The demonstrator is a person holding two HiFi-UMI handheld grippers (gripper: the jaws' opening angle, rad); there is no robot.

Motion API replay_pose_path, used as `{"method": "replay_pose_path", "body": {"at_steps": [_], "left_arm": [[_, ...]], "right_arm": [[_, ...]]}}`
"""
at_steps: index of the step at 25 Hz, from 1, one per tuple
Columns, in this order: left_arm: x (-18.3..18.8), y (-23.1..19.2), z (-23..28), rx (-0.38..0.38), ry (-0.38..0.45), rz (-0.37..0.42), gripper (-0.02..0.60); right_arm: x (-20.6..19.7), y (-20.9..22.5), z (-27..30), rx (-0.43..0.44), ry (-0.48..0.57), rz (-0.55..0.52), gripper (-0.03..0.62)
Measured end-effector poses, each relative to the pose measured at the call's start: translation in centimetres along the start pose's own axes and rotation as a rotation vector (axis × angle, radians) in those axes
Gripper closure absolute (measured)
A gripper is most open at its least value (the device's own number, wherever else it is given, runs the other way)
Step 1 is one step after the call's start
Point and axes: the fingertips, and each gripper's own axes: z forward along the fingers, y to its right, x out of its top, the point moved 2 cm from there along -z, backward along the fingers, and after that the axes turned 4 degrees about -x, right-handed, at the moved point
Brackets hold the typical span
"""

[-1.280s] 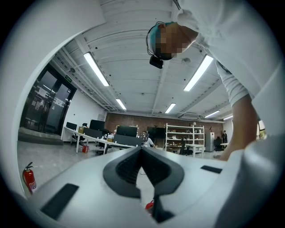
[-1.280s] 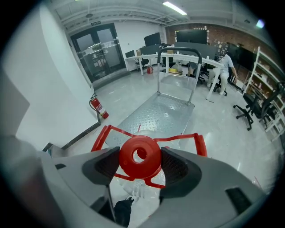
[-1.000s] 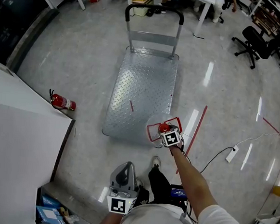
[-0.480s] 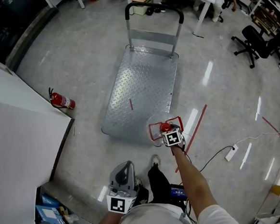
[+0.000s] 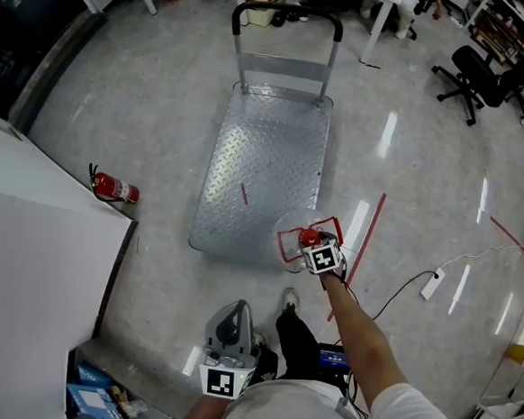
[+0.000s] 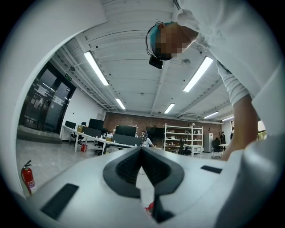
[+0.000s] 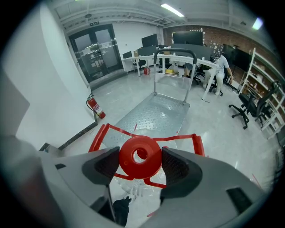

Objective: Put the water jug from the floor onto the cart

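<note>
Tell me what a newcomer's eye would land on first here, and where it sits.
The red cap and red handle frame of the clear water jug stand out most, clamped between the right gripper's jaws by the near right corner of the cart. The cart's shiny tread-plate deck fills the middle of the floor. A red fire extinguisher lies on the floor to its left.

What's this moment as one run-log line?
right gripper: shut on water jug | left gripper: shut, empty | water jug at cart corner
</note>
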Motion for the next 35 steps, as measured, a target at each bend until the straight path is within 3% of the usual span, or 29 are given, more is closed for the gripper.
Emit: {"method": "replay_pose_path", "body": {"at_steps": [21,28,29,33,35], "left_arm": [[-0.1,-0.4,-0.4,-0.019,0.005,-0.002,0.578],[0.5,-0.6,-0.9,-0.035,0.043,0.016,0.578],[0.8,-0.5,-1.1,-0.041,0.047,0.014,0.578],[2.4,0.5,-2.2,-0.063,0.062,-0.008,0.578],[3.2,0.9,-3.2,-0.071,0.09,0.004,0.578]], "right_arm": [[1.3,-0.1,-1.9,-0.018,0.065,-0.009,0.299],[2.2,-0.4,-5.1,-0.054,0.154,0.012,0.305],[2.4,-0.4,-6.1,-0.067,0.177,0.022,0.322],[2.8,-0.4,-11.1,-0.152,0.311,0.057,0.515],[2.8,-0.7,-13.9,-0.184,0.373,0.06,0.54]]}}
